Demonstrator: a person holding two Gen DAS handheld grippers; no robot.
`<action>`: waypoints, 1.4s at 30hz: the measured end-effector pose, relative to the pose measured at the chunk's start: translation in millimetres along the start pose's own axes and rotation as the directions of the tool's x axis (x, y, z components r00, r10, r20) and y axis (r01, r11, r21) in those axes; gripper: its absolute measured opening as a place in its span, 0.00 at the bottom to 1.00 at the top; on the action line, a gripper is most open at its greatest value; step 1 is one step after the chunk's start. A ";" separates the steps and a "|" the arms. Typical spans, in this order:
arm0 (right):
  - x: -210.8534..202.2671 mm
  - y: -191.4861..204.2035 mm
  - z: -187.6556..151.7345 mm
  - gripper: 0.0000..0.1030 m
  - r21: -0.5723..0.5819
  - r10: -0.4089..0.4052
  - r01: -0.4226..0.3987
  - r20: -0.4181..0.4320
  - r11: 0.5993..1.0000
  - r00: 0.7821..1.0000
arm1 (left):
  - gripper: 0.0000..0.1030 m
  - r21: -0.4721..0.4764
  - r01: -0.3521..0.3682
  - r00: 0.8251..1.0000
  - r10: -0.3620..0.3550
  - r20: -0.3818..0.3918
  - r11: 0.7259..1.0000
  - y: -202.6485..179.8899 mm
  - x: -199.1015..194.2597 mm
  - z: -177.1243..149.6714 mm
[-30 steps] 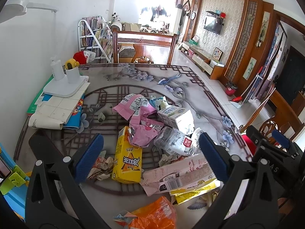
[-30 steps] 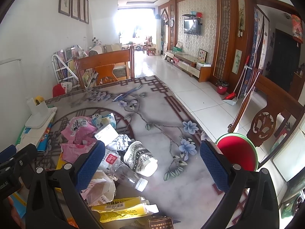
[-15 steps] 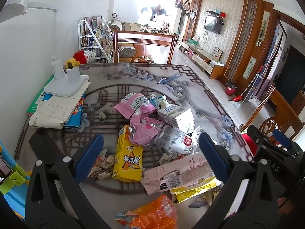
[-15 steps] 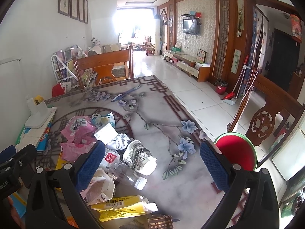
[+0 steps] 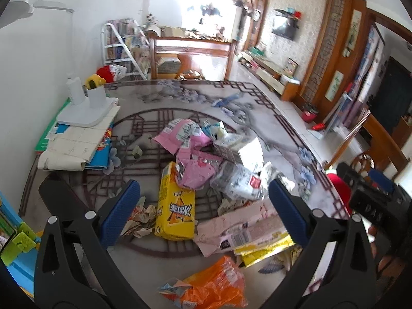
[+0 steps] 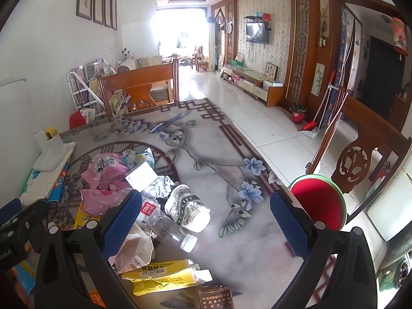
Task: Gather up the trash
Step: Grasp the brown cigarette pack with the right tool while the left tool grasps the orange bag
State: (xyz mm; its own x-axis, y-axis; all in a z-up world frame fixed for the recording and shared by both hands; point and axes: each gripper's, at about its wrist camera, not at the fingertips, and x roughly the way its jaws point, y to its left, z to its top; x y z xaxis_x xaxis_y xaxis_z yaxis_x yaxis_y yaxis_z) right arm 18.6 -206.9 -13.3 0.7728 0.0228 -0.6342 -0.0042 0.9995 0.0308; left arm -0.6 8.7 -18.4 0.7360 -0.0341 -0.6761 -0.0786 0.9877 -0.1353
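Both claws hang over the near edge of the bench (image 6: 211,139), and neither has anything in it. The left claw (image 5: 204,209) gapes wide, its blue pads to either side of the heap at mid-frame. The right claw (image 6: 206,219) is spread just as wide over the cup (image 6: 186,207) and the bottle (image 6: 167,228).

Little has changed in the last second. In both views the litter has slid slightly, so the claws have drifted a touch, yet nothing on the bench has been shifted or lifted. To my eye the collecting has not begun.

The trash lies in one loose pile. In the left view the yellow box (image 5: 175,211) sits lower centre, pink wrappers (image 5: 191,154) above it, a pink carton (image 5: 239,228) to its right and an orange bag (image 5: 213,287) at the bottom edge. The red bin (image 6: 319,203) shows at the right of the right view, just off the bench edge, likely where it all goes.
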 end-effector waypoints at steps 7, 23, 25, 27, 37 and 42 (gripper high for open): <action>5.9 -19.0 -9.1 0.93 0.055 -0.013 0.015 -0.052 0.998 0.999 | 0.93 0.089 0.169 0.950 -0.138 -0.280 0.982 13.2 24.5 -51.8; 31.9 -32.7 -62.1 0.93 0.061 0.114 -0.097 -0.388 0.993 0.915 | 0.22 0.056 0.211 0.857 -0.157 -0.492 0.976 11.3 69.8 -110.9; 37.5 -29.6 -74.9 0.93 0.035 0.106 -0.101 -0.439 0.994 0.892 | 0.22 0.038 0.208 0.862 -0.165 -0.479 0.977 16.1 68.2 -106.9; 42.9 -27.1 -86.0 0.92 0.021 0.098 -0.100 -0.481 0.995 0.871 | 0.19 0.021 0.211 0.868 -0.177 -0.464 0.977 21.2 63.9 -101.9; 65.3 -24.3 -121.8 0.73 0.055 0.109 -0.095 -0.592 0.994 0.799 | 0.19 -0.005 0.232 0.901 -0.217 -0.377 0.973 27.6 38.9 -74.2; 75.0 -27.4 -133.7 0.50 0.053 0.089 -0.071 -0.635 0.996 0.768 | 0.19 0.012 0.247 0.926 -0.232 -0.298 0.969 24.0 20.6 -56.6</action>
State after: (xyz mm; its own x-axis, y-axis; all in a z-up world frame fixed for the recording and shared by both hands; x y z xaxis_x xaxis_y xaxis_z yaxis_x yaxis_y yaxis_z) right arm -8.1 -229.8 -165.0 0.1902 0.1199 -0.9744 -0.0253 0.9928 0.1172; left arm -25.4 23.0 -76.5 0.4990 -0.3064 -0.8106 0.1140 0.9505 -0.2891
